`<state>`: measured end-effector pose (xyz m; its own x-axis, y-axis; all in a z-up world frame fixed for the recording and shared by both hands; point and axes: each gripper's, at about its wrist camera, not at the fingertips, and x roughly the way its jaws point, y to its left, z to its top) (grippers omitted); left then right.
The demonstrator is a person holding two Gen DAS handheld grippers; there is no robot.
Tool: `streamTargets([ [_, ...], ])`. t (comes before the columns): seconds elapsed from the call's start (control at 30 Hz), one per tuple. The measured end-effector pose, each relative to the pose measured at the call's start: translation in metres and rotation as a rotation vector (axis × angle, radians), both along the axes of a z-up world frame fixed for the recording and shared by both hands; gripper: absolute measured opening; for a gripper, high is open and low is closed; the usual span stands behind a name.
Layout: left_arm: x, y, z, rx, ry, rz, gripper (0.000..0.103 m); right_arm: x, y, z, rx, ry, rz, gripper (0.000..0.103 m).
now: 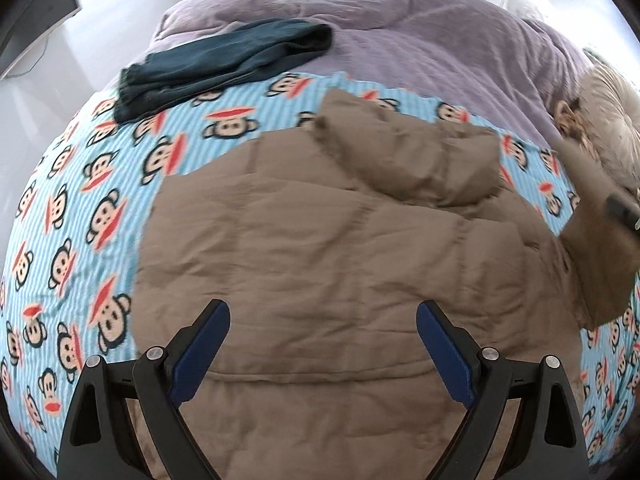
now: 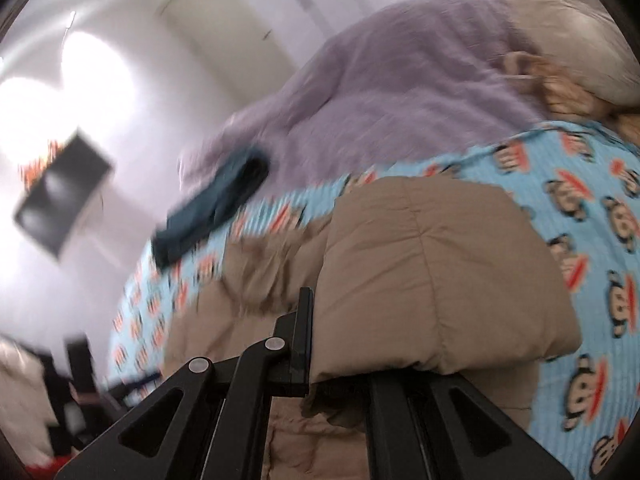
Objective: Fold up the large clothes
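Observation:
A tan quilted puffer jacket (image 1: pixel 320 240) lies spread on a bed covered by a blue monkey-print sheet (image 1: pixel 80 200). My left gripper (image 1: pixel 323 320) hovers open and empty above the jacket's lower half. My right gripper (image 2: pixel 320 344) is shut on a thick fold of the jacket (image 2: pixel 432 264), lifted off the bed; only its left finger (image 2: pixel 302 336) shows, the other is hidden under the cloth. The right gripper also shows at the right edge of the left wrist view (image 1: pixel 622 210), holding the raised part of the jacket.
A dark teal folded garment (image 1: pixel 224 64) lies on the sheet's far left. A lilac blanket (image 1: pixel 420 40) is bunched across the far side. A beige pillow (image 1: pixel 612 120) is at the right. White floor and a dark box (image 2: pixel 60 196) lie beyond the bed.

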<state>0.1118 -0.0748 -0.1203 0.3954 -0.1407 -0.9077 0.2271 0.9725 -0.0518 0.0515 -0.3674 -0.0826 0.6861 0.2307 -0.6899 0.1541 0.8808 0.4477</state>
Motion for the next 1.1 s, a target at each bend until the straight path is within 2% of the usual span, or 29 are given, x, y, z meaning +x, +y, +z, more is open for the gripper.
streamTargets([
  [0.1,0.007,0.015,-0.010,-0.013,0.011,0.029,0.095,0.015,0.054,-0.031,-0.069,0.074,0.080,0.004],
  [0.2,0.011,0.024,-0.019,-0.023,0.022,0.043,0.095,0.020,0.089,-0.071,-0.127,0.165,0.114,0.004],
  [0.3,0.013,0.029,-0.027,-0.036,0.030,0.047,0.095,0.022,0.098,-0.104,-0.135,0.240,0.096,0.004],
  [0.4,0.015,0.030,-0.035,-0.047,0.045,0.044,0.095,0.022,0.097,-0.115,-0.123,0.280,0.069,0.007],
  [0.5,0.016,0.029,-0.038,-0.058,0.053,0.039,0.095,0.019,0.091,-0.114,-0.107,0.309,0.068,0.008],
  [0.53,0.017,0.028,-0.038,-0.064,0.055,0.037,0.095,0.019,0.092,-0.111,-0.102,0.313,0.068,0.014],
  [0.6,0.018,0.026,-0.037,-0.078,0.057,0.031,0.095,0.010,0.083,-0.099,-0.062,0.307,0.059,0.036],
  [0.63,0.018,0.025,-0.037,-0.083,0.056,0.025,0.095,0.007,0.080,-0.095,-0.041,0.296,0.047,0.058],
  [0.67,0.018,0.024,-0.037,-0.087,0.055,0.020,0.095,0.001,0.074,-0.089,-0.018,0.281,0.025,0.071],
  [0.73,0.019,0.023,-0.037,-0.102,0.058,0.010,0.095,-0.018,0.055,-0.079,0.038,0.247,-0.052,0.071],
  [0.83,0.019,0.026,-0.038,-0.160,0.079,0.001,0.095,-0.038,0.017,-0.082,0.167,0.244,-0.203,0.071],
  [0.9,0.020,0.030,-0.036,-0.217,0.092,0.000,0.095,-0.042,-0.006,-0.088,0.255,0.242,-0.291,0.063],
  [0.97,0.020,0.036,-0.033,-0.279,0.097,-0.003,0.095,-0.037,-0.020,-0.088,0.320,0.225,-0.338,0.021],
  [1.03,0.021,0.043,-0.029,-0.330,0.097,-0.006,0.095,-0.024,-0.018,-0.082,0.325,0.198,-0.314,0.014],
  [1.1,0.022,0.052,-0.023,-0.389,0.095,-0.011,0.095,-0.006,0.002,-0.066,0.255,0.155,-0.222,0.013],
])
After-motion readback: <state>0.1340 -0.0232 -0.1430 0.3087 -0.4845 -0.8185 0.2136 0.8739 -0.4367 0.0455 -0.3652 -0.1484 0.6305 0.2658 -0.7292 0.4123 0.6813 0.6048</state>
